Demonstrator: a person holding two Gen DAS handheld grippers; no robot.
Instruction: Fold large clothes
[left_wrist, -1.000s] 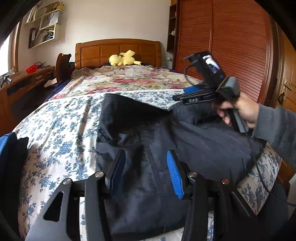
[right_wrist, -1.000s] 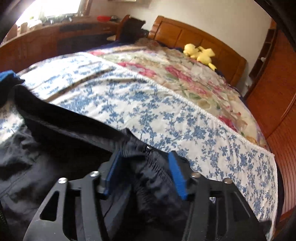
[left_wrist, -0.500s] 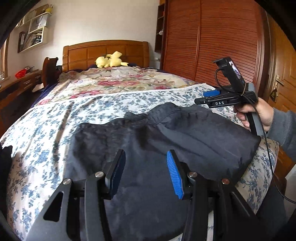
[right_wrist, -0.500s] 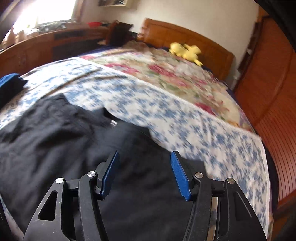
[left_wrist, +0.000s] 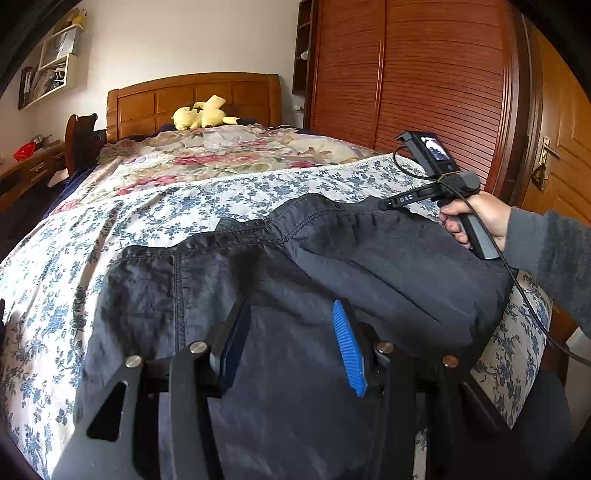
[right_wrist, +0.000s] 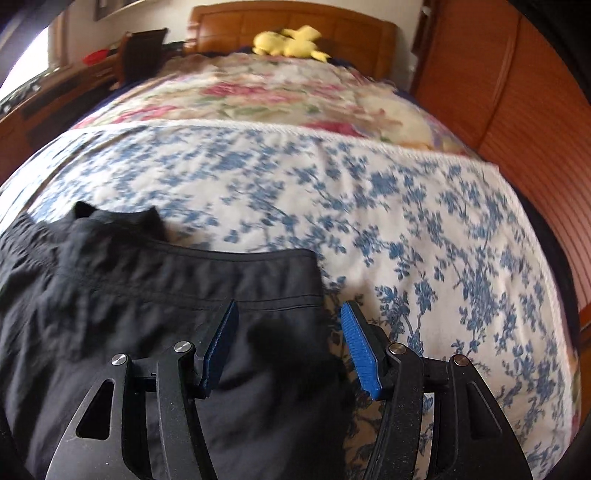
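Dark garment (left_wrist: 280, 288) lies folded on bed (left_wrist: 155, 206) foot, long axis across bed, hemmed edge toward headboard. Left tool (left_wrist: 291, 332) pads apart above cloth. Right tool (right_wrist: 288, 339) apart over garment's right edge.

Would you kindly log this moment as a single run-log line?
step: fold | dark garment flat on bed | left tool open above it | right tool open at its corner
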